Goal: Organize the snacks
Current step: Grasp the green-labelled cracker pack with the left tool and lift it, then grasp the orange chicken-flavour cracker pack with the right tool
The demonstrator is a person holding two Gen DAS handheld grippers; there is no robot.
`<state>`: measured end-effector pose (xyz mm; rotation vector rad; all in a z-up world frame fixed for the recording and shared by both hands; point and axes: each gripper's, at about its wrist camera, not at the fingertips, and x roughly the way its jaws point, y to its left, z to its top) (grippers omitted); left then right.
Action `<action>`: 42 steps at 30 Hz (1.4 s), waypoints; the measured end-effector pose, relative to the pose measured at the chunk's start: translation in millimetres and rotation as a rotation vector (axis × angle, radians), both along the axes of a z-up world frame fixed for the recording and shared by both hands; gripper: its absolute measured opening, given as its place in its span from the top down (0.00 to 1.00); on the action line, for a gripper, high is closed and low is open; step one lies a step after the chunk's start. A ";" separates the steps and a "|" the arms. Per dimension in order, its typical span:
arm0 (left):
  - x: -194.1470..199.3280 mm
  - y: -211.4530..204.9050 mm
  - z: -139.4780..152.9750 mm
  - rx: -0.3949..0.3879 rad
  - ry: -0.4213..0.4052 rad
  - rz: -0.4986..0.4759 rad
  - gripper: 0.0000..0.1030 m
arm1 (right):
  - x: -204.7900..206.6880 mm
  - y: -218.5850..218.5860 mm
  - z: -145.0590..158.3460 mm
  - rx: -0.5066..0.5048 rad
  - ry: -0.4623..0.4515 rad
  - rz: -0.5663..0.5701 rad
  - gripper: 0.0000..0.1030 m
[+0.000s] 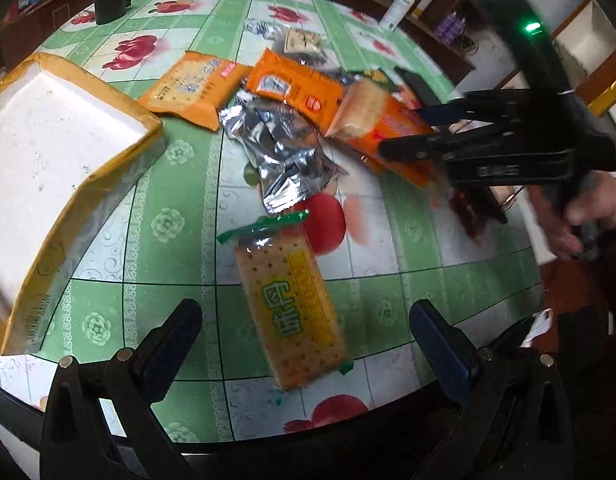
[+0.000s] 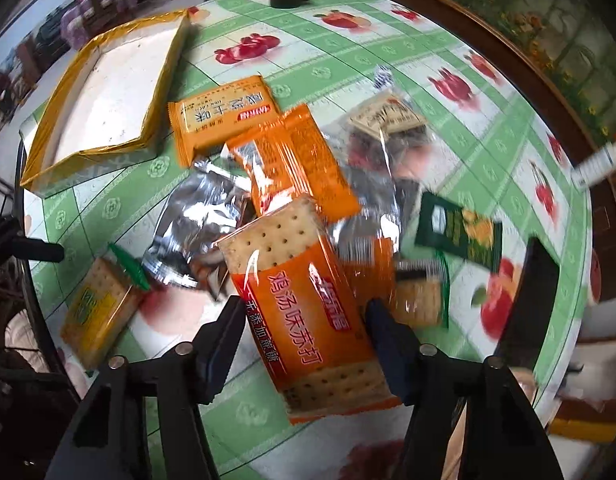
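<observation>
Snacks lie heaped mid-table, right of the white tray (image 1: pixel 47 152). Left gripper (image 1: pixel 308 344), tongs apart, straddles the green-edged cracker pack (image 1: pixel 291 304). Right gripper (image 2: pixel 303 320), tongs apart, flanks the orange cracker pack (image 2: pixel 303 312).

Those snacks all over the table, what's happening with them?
A person with two grippers is sorting them. The right gripper is open around an orange cracker pack. The left gripper is open over a green-trimmed cracker pack. The gold-edged box has nothing in it yet.

silver packet (image 1: pixel 281 156): crinkled glossy foil; orange cracker pack (image 2: pixel 308 308): shiny plastic film; tablecloth (image 1: pixel 179 240): smooth glossy vinyl
</observation>
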<state>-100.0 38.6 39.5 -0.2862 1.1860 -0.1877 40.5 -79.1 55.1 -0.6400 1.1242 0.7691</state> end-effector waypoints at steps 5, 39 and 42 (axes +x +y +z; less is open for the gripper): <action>8.5 -6.1 -17.1 0.062 0.066 0.034 0.13 | -14.3 -34.1 6.9 0.105 0.081 -0.126 0.41; 12.8 3.0 -15.6 0.240 -0.041 0.141 0.56 | -61.7 -64.2 -39.1 0.057 0.179 -0.250 0.44; 11.6 9.8 -9.0 0.224 -0.061 0.158 0.56 | -60.8 -66.1 -29.4 0.110 0.189 -0.262 0.44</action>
